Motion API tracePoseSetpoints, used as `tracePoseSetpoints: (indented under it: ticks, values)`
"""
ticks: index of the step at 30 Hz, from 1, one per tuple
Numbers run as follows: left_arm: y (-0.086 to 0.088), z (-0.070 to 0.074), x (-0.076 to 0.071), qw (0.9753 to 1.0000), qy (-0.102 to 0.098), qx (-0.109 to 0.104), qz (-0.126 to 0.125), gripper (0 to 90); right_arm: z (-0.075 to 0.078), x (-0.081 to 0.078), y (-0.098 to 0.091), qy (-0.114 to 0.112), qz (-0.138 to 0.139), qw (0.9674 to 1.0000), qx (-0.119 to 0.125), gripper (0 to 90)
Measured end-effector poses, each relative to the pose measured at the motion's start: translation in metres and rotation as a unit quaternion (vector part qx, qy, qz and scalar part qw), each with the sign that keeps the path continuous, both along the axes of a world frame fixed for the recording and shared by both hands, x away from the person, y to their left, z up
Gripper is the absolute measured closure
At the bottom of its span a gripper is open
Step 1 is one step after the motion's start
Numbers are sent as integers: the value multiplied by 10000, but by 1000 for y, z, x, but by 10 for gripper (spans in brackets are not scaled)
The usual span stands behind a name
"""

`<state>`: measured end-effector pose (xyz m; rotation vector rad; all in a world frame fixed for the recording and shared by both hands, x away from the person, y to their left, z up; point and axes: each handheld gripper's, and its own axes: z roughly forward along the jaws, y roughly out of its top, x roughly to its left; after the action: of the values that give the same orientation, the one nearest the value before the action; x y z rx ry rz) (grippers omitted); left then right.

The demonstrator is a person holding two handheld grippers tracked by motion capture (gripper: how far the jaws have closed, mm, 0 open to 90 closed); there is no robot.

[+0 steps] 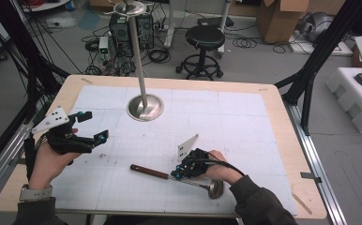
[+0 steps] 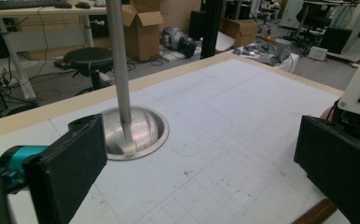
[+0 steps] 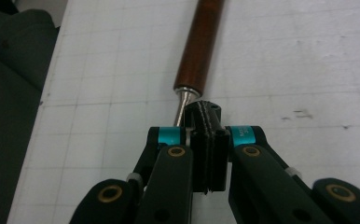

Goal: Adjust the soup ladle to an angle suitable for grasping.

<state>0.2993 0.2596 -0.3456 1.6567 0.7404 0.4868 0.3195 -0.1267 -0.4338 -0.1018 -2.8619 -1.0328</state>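
Ladle (image 1: pixel 179 177), wooden-handled with a thin steel shank and a round bowl, is seen lying flat on the white gridded mat (image 1: pixel 245 122) at the near edge of the table (image 1: pixel 282 108), its handle pointing toward the left and its bowl just beside the person's right hand. A slip is judged the chief risk: the shank is narrow, round and polished, so it could roll or twist between the pads if it is lifted from a point this far from the balance of the tool. The heavy bowl end could then swing down and strike the mat, or the ladle could be dropped short of the steel stand (image 1: pixel 144 107) that rises from its round base farther back. The rim of the bowl also sits close to the table's near edge, so a nudge could push it off.

The right gripper (image 1: pixel 175 174) is seen fully closed, its pads pressed together, with the steel shank running just beside them; whether the shank is actually pinched cannot be told. The left gripper (image 1: pixel 93 126) is held wide open above the mat, well apart from the ladle, with nothing between its jaws.
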Motion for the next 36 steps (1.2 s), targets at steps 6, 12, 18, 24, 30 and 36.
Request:
tracePoseSetpoints:
  ticks: [6, 12, 18, 24, 30, 36]
  values:
    - [2, 0, 0, 10000, 16, -36, 19, 29, 10, 5, -12, -55, -256, 9995, 198, 900]
    - [4, 0, 0, 10000, 4, -54, 17, 30, 30, 1, -27, -240, -690, 9958, 554, 698]
    - [4, 0, 0, 10000, 10, -32, 5, 29, 40, -4, -37, -413, -1088, 9920, 492, 264]
    - [6, -1, 0, 10000, 27, -61, 10, 29, 38, -13, -37, -574, -1680, 9839, -181, 0]
    - [8, -1, -1, 9999, 3, -116, 34, 29, 38, -19, -37, -449, -1415, 9875, -520, 0]
    - [8, 0, 0, 9999, 20, -126, 1, 29, 33, -23, -33, -417, -1423, 9839, -1003, 0]
